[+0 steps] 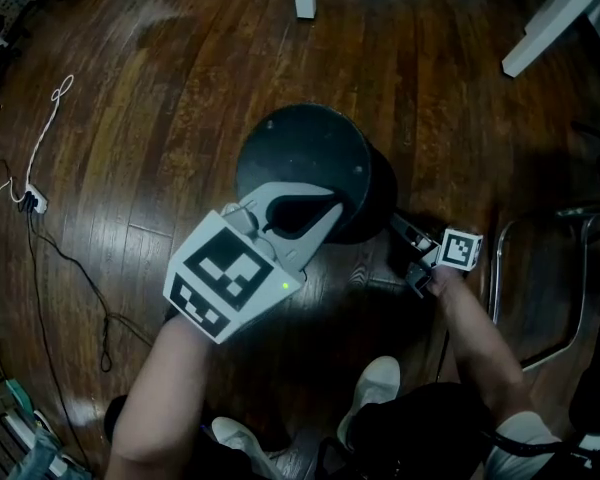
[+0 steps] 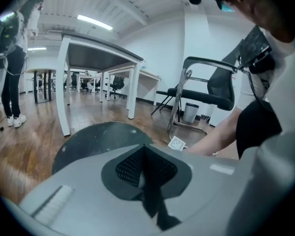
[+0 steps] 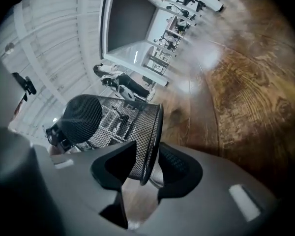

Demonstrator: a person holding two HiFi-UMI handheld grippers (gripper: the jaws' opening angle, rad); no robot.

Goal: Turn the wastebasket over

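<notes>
Head view is showing the wastebasket [image 1: 310, 163] sitting upside down on the wooden floor [image 1: 130, 118], its solid dark base facing up. The left forearm is reaching forward from the lower left, holding the left gripper [image 1: 332, 211] just above that base, marker cube turned upward. Left gripper view is confirming it: the fingers are pressed together with nothing between them, and the basket's round base is lying just beyond. The right arm is stretching down along the basket's right side, keeping the right gripper [image 1: 398, 224] low near the floor. Right gripper view is showing its fingers standing apart, the mesh rim of the basket passing between them without either pad pressing on it.
</notes>
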